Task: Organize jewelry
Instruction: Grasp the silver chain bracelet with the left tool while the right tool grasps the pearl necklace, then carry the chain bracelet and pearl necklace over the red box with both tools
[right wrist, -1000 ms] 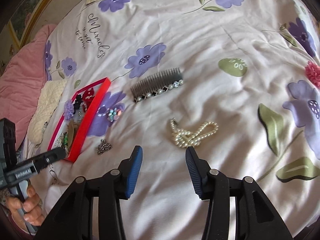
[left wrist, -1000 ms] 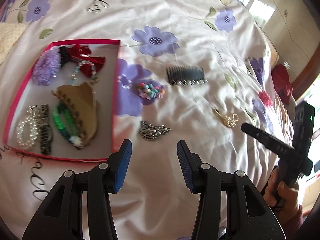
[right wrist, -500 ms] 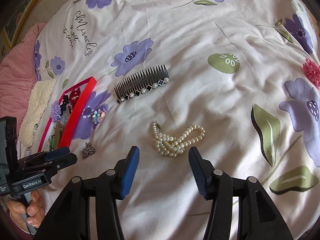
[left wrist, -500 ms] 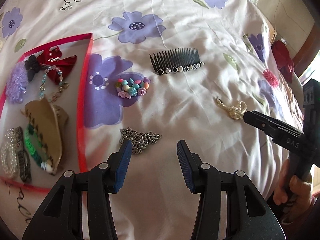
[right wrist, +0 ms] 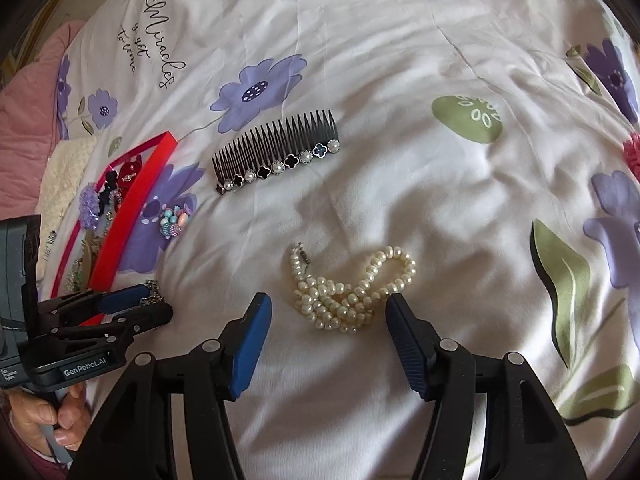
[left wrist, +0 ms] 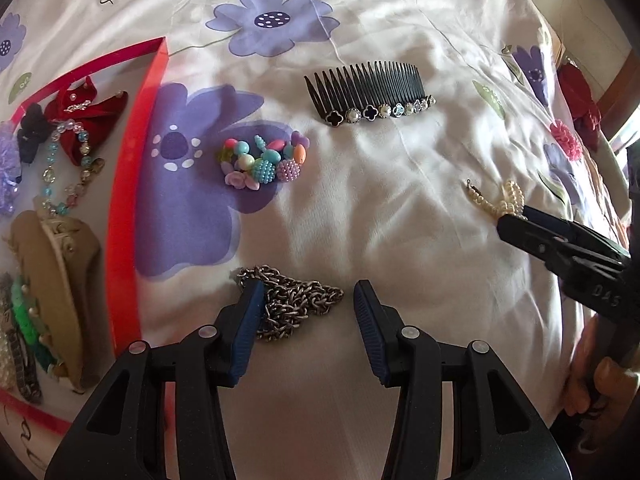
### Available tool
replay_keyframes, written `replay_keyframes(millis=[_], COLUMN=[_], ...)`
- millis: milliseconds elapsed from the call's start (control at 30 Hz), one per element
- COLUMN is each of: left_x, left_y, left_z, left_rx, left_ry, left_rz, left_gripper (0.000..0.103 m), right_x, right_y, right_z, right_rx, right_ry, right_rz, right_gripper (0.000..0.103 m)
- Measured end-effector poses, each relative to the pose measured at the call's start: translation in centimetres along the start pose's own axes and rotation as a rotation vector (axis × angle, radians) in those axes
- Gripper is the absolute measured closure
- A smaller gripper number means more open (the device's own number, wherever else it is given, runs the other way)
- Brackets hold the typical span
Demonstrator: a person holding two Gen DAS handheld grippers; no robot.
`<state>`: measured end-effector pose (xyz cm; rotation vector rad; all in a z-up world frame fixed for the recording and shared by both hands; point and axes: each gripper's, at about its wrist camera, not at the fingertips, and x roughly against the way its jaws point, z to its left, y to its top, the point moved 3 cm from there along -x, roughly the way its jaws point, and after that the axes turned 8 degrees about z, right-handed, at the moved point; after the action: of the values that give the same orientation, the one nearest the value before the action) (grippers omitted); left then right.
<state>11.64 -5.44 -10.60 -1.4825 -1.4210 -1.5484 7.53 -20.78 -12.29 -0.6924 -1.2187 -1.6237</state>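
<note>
A bed covered by a white bedspread (right wrist: 400,80) printed with purple flowers carries scattered jewelry. The landmark is a black hair comb (left wrist: 368,92) edged with pearls and clover studs, lying near the middle.

Below the comb in the left wrist view, the left gripper (left wrist: 308,312) hangs over a heap of silver chain (left wrist: 296,304). Its blue fingers (left wrist: 250,320) are closing, one tip covering the chain's left edge, the other standing clear of it; no grip shows yet.

Below and right of the comb in the right wrist view, the right gripper (right wrist: 326,332) straddles a coiled pearl necklace (right wrist: 352,288). Its fingers (right wrist: 250,340) are opening, and the pearls lie between the tips unpinched.

Left of the comb sits a cluster of pastel beads (left wrist: 264,160), and beyond it a red-rimmed tray (left wrist: 132,168), cut off by the picture edge, holding a red bow (left wrist: 84,116), a tan claw clip (left wrist: 60,280) and other pieces too crowded to identify. A hand (right wrist: 48,420) holding the left gripper's handle is partly cropped.
</note>
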Motion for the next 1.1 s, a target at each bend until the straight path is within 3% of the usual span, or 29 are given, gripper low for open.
replay_keyframes(millis=[67, 100, 167, 300, 567, 1100], left_x=[0.0, 0.0, 0.2, 0.9, 3.4, 10.4], left_y=[0.0, 0.0, 0.1, -0.1, -1.2, -3.6], left_z=[0.2, 0.2, 0.2, 0.1, 0.5, 3.4], left_rx=[0.001, 0.002, 0.001, -0.003, 0.037, 0.112], left_ry=[-0.009, -0.013, -0.018, -0.037, -0.101, -0.114], left_rz=[-0.002, -0.004, -0.011, -0.035, -0.082, -0.218], left_gripper=[0.078, 0.08, 0.081, 0.084, 0.084, 0.085], right_x=[-0.4, -0.5, -0.5, -0.1, 1.3, 4.2], right_y=[0.1, 0.2, 0.3, 0.1, -0.1, -0.1], right_z=[0.0, 0.0, -0.2, -0.1, 0.7, 5.4], right_rx=[0.007, 0.007, 0.003, 0.011, 0.013, 0.066], right_ry=[-0.021, -0.033, -0.033, -0.028, 0.037, 0.177], right_rz=[-0.001, -0.002, -0.01, -0.023, -0.042, -0.074], right_gripper=[0.047, 0.055, 0.064, 0.071, 0.072, 0.073])
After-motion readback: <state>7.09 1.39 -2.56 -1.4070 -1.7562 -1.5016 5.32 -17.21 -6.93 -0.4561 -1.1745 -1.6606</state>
